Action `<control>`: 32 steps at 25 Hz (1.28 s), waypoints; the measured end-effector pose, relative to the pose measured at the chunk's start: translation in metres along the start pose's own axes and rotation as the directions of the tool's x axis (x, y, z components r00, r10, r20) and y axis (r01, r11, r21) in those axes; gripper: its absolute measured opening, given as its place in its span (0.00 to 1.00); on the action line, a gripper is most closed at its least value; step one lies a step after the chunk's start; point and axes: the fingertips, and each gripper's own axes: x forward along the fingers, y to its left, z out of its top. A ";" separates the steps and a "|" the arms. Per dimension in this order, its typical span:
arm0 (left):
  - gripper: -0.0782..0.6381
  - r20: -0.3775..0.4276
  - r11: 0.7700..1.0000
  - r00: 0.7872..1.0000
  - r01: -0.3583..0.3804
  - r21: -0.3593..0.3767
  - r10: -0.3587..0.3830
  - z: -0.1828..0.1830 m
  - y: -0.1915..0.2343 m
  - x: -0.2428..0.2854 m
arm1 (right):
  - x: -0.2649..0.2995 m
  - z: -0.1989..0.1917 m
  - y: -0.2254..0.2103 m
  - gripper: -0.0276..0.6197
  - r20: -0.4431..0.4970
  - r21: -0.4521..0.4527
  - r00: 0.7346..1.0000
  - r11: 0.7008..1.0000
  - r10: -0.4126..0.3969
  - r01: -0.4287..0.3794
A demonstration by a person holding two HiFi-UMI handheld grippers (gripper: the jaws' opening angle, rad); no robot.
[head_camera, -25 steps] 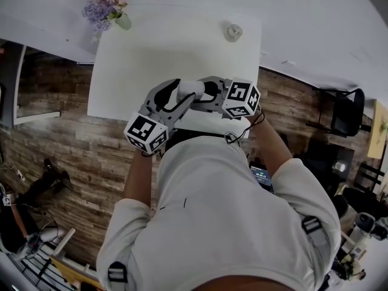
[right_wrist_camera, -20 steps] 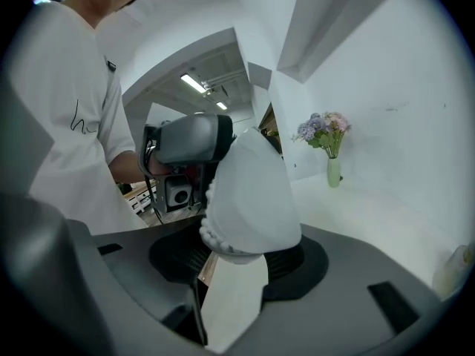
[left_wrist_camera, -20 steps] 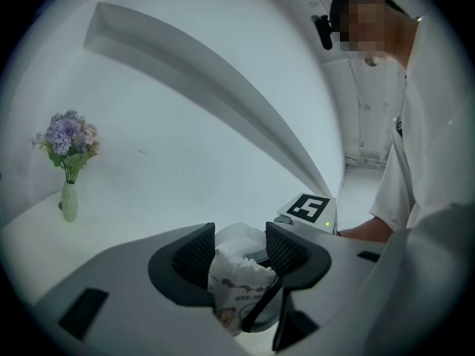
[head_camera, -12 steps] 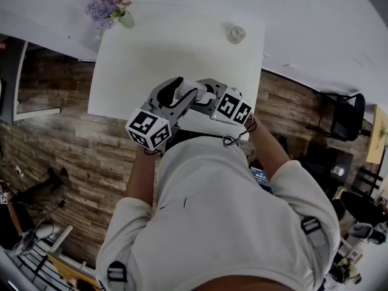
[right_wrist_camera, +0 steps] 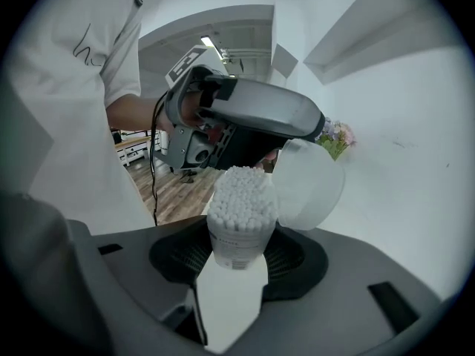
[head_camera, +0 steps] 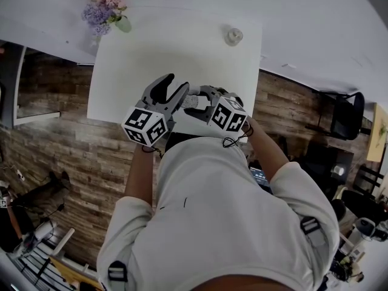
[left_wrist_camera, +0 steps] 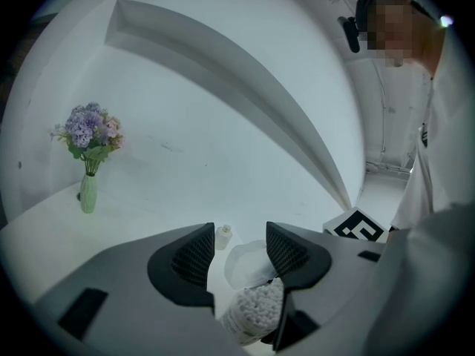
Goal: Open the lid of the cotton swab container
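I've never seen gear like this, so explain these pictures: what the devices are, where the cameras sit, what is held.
A person at a white table holds a hand-held gripper in each hand; no robot. One picture looks down from a head camera; the others look along each gripper's jaws. The right hand-held gripper clamps a cotton swab container, its lid flipped open. The left hand-held gripper is open and empty. A flower vase and a small jar stand on the table.

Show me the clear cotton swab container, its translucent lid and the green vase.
Clear cotton swab container [right_wrist_camera: 236,247]: right gripper view, side wall.
Translucent lid [right_wrist_camera: 310,188]: right gripper view, centre.
Green vase [left_wrist_camera: 88,195]: left gripper view, body.
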 end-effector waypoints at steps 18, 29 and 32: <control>0.40 -0.066 0.966 0.968 -0.233 0.109 0.241 -0.030 0.047 -0.031 | -0.004 -0.031 -0.053 0.34 0.006 0.296 0.988 0.944 -0.154 0.146; 0.21 -0.116 0.883 0.875 -0.467 0.046 0.469 -0.081 0.080 -0.087 | 0.037 -0.026 -0.074 0.34 -0.032 0.253 0.989 0.956 -0.143 0.146; 0.20 -0.125 0.855 0.847 -0.517 0.034 0.517 -0.090 0.086 -0.103 | 0.051 -0.023 -0.077 0.34 -0.040 0.236 0.992 0.963 -0.122 0.128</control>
